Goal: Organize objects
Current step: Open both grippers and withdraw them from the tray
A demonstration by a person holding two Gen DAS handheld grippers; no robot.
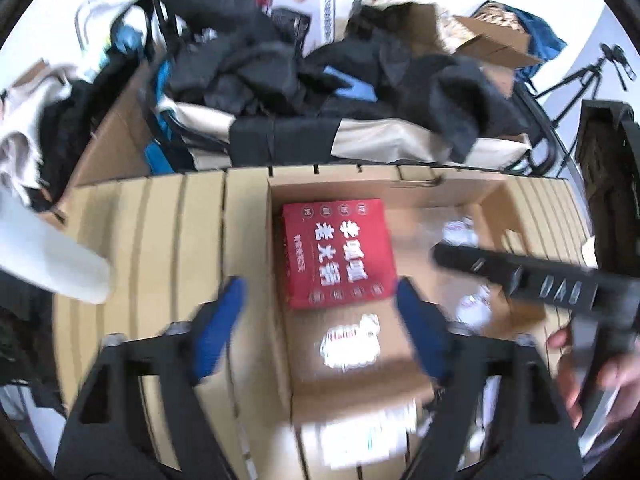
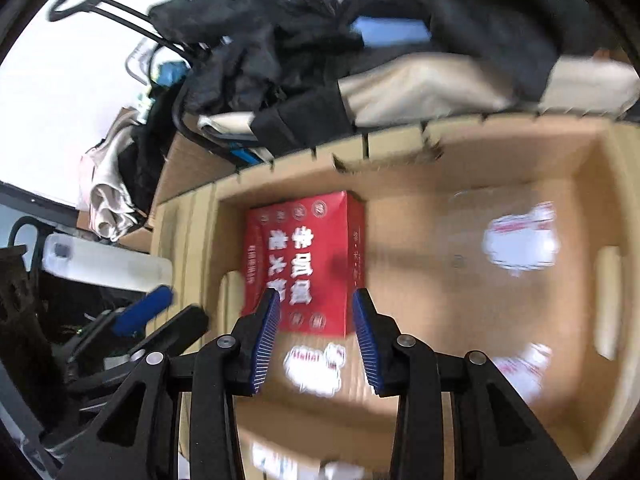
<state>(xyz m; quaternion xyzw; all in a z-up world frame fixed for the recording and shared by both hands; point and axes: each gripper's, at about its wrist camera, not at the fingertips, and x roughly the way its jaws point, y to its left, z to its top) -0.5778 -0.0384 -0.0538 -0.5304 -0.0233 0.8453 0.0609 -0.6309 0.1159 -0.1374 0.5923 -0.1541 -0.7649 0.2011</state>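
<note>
An open cardboard carton (image 1: 416, 188) (image 2: 400, 168) lies below both grippers. A red box with white characters (image 1: 336, 252) (image 2: 304, 256) lies flat on its floor, by the left wall. My left gripper (image 1: 320, 286) hovers over the carton, jaws wide apart. The red box shows between its blue pads (image 1: 224, 320) but they do not touch it. My right gripper (image 2: 317, 294) points down at the red box's near edge, a narrow gap between its pads and nothing in it. In the left wrist view, it (image 1: 440, 254) reaches in from the right, held by a hand (image 1: 580, 360).
White stickers (image 2: 520, 240) mark the carton floor. Behind the carton, dark clothes (image 1: 260, 60) are heaped on beige fabric (image 1: 384, 140). A white container (image 1: 52, 256) sits at the left, more cardboard boxes (image 1: 492, 40) and a tripod (image 1: 580, 76) at the back right.
</note>
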